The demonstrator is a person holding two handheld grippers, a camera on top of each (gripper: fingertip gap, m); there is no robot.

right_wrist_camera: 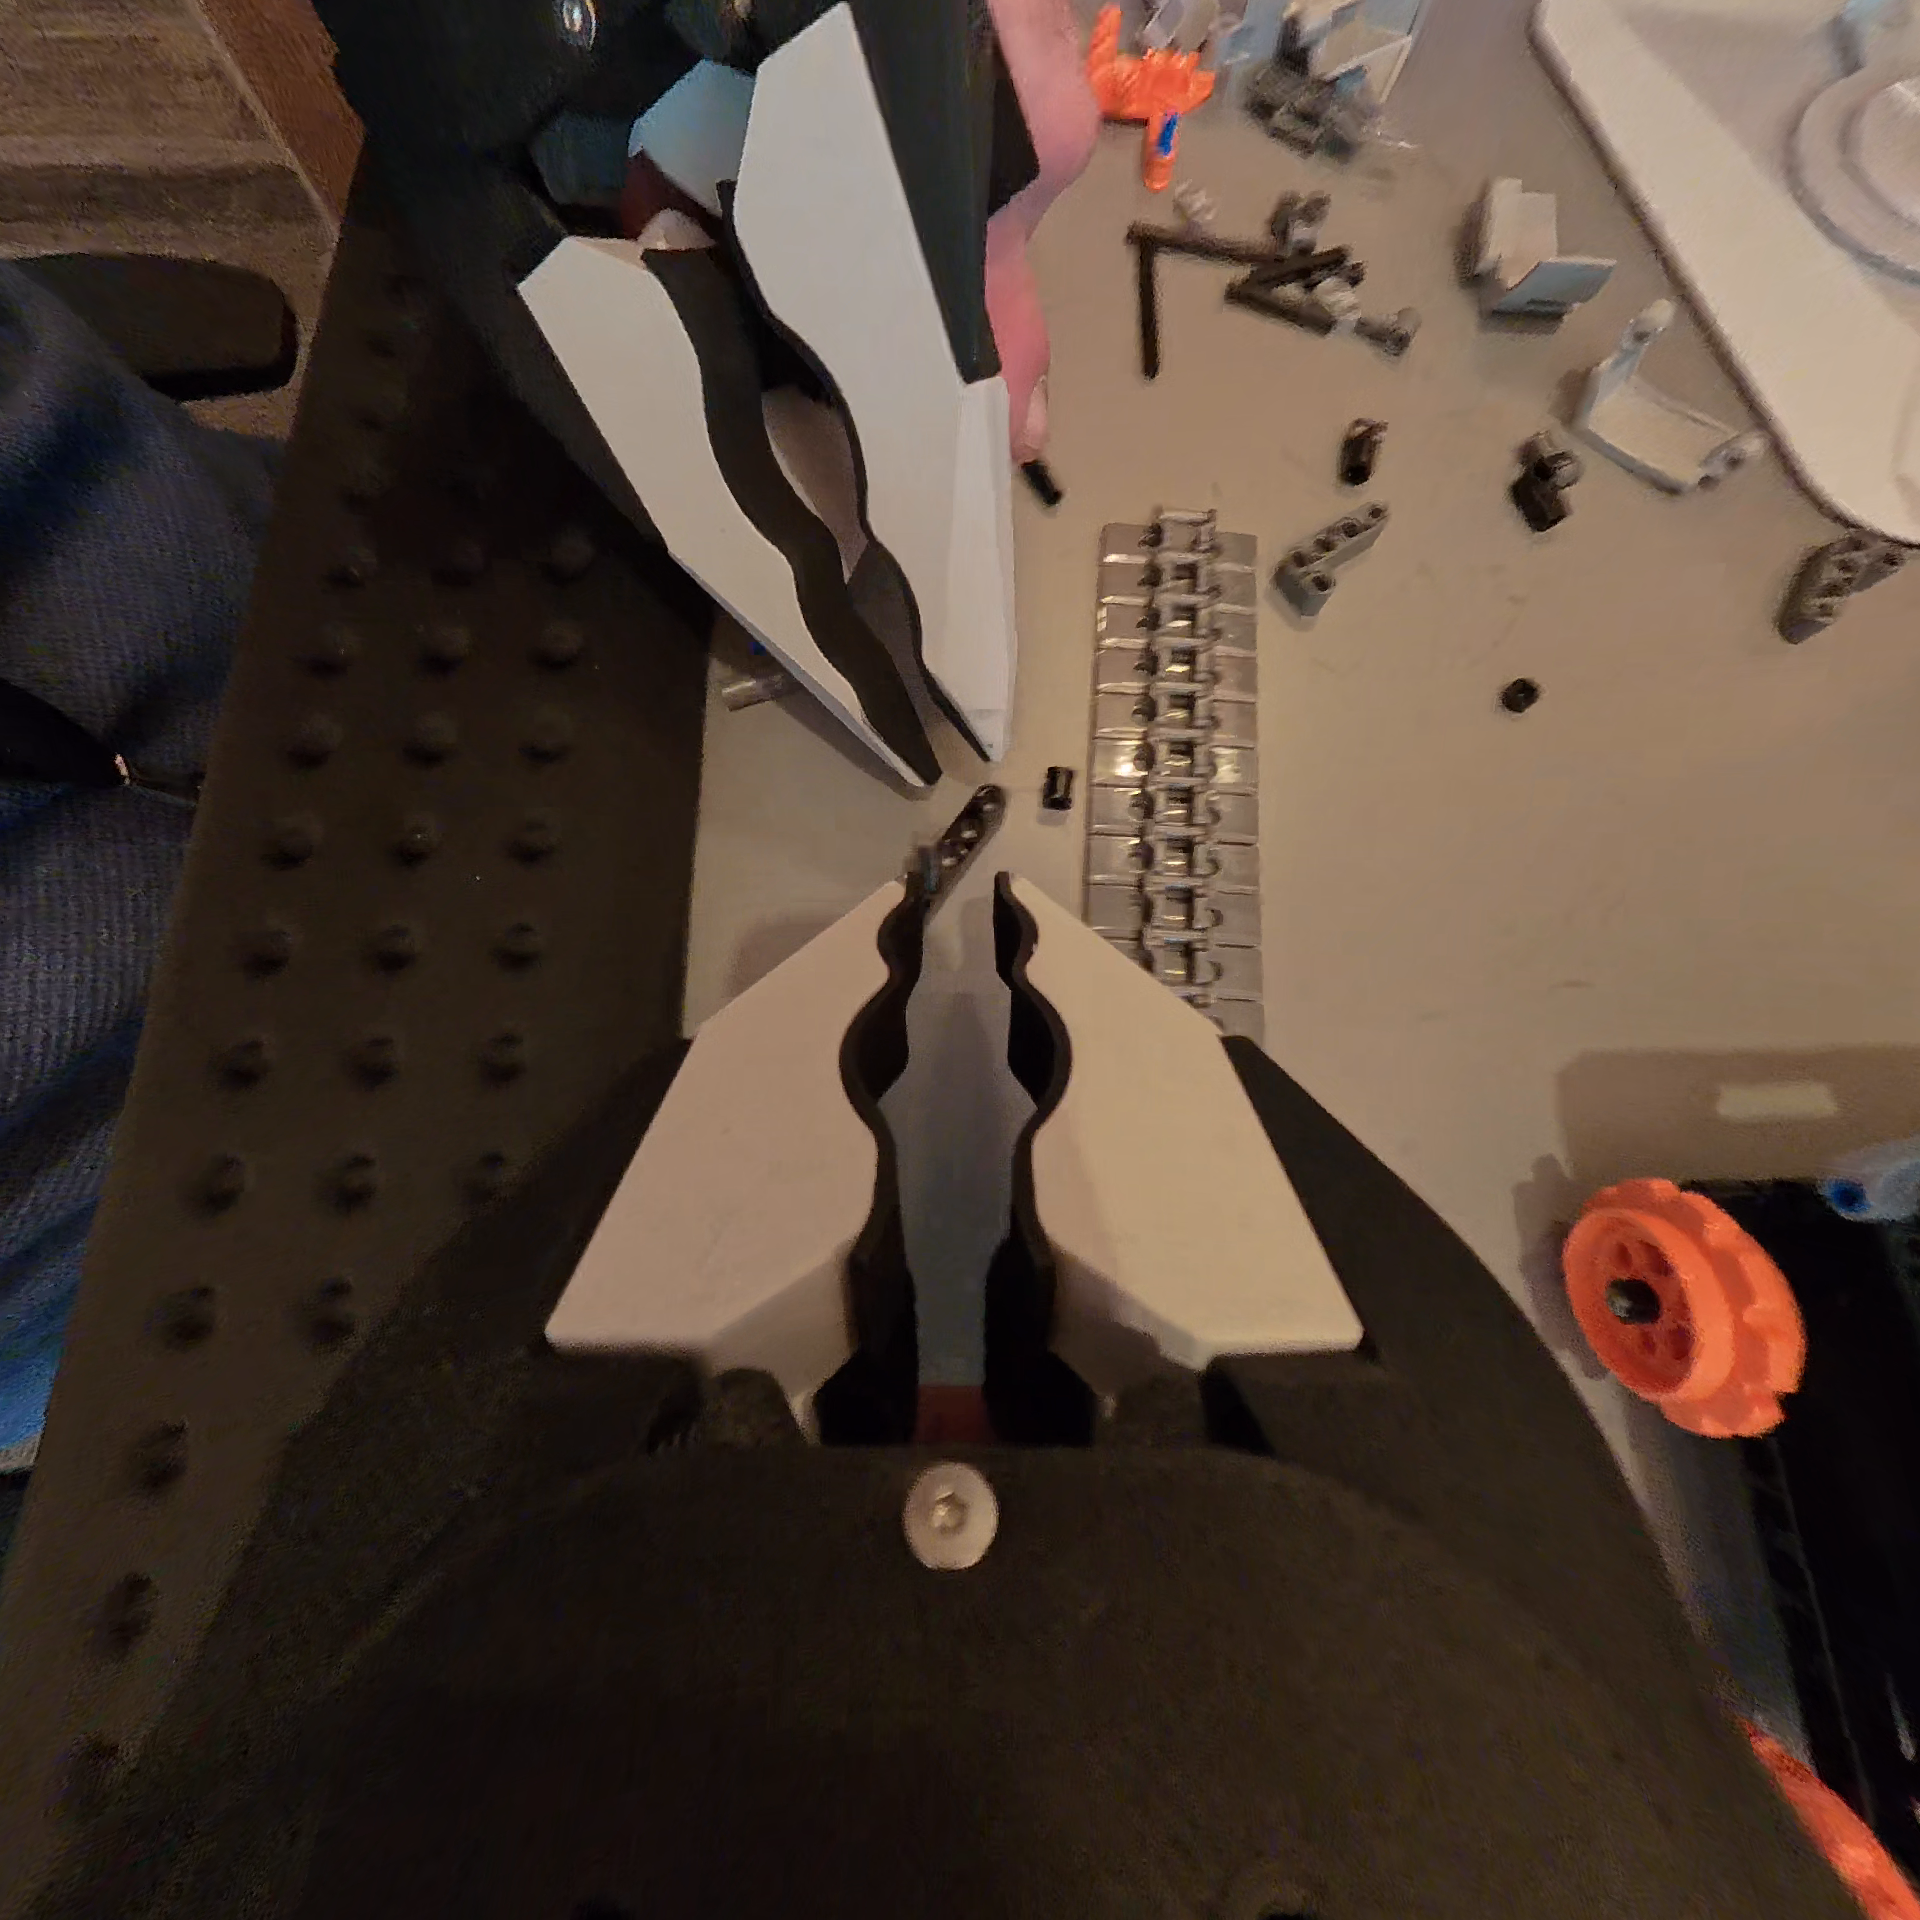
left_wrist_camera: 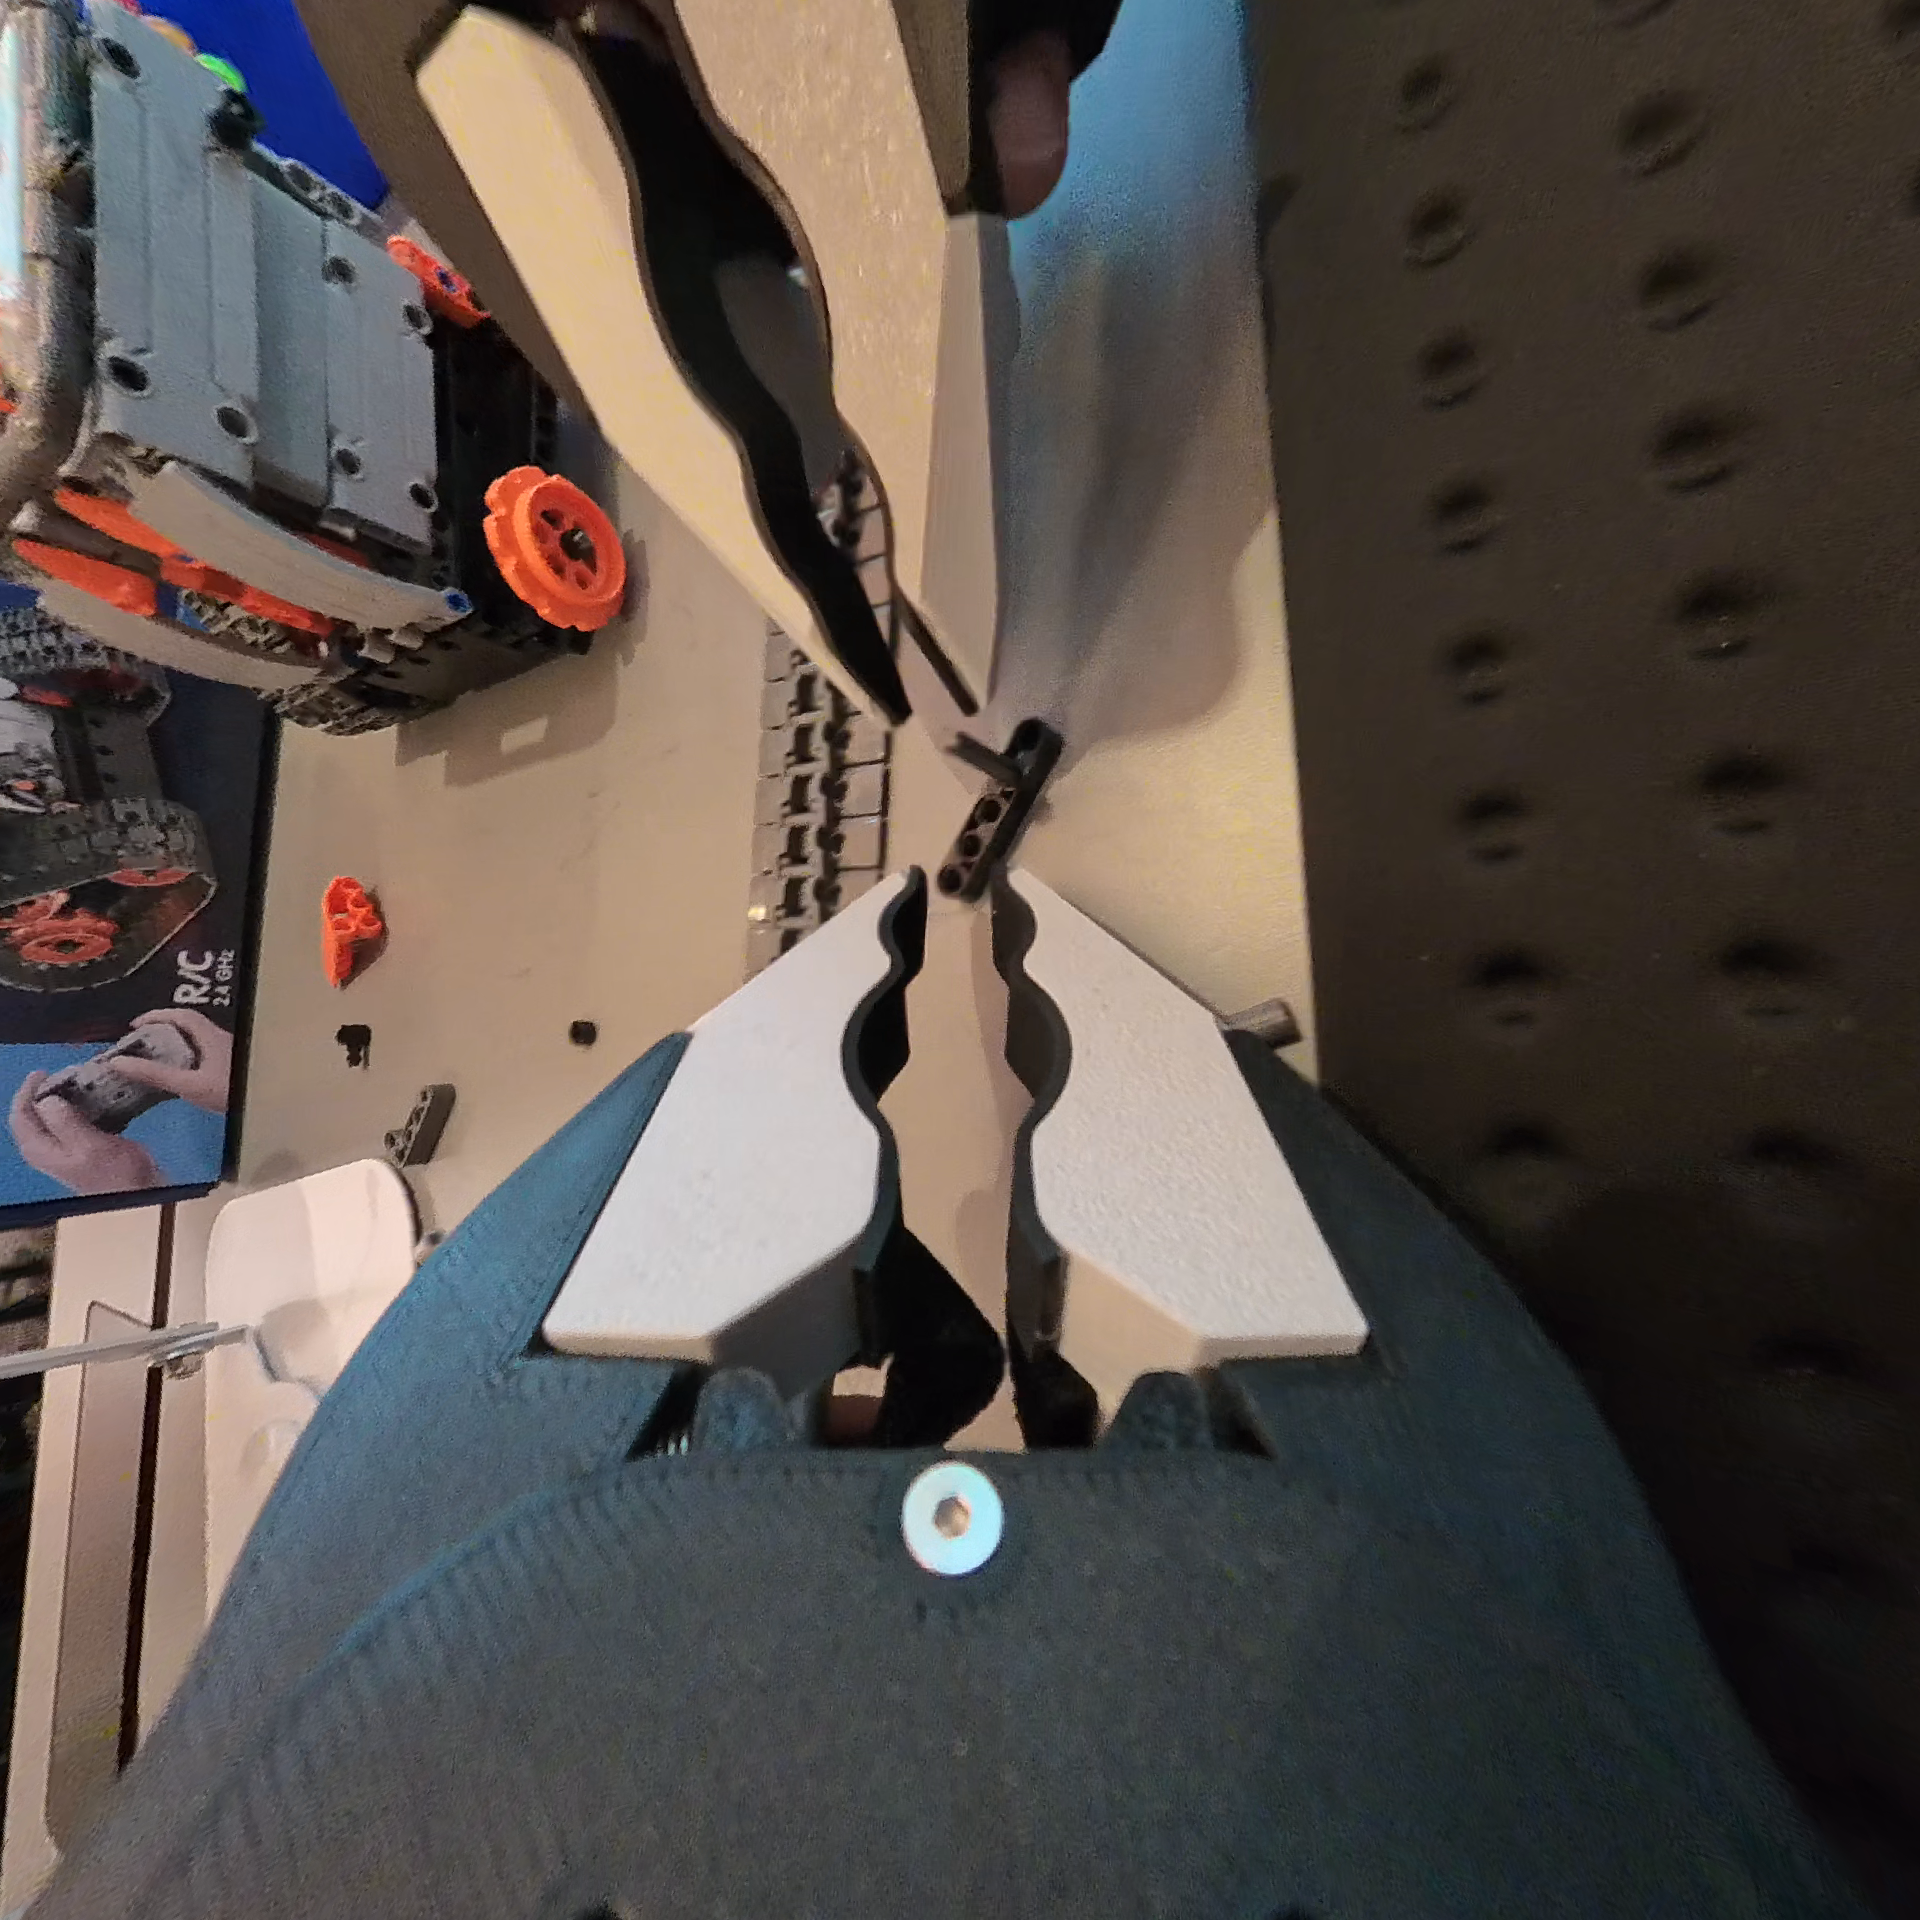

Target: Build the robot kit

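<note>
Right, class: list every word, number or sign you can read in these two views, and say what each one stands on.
White lettering on the blue printed box, left of the grey-and-orange tracked model: legible, but I don't copy out writing.
Rest of that box: too small to read.
Right wrist view: no writing shows.

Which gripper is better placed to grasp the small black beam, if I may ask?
Probably left: the black beam ends between the left gripper's open jaws, but sits off-centre against one finger of the right gripper.
</note>
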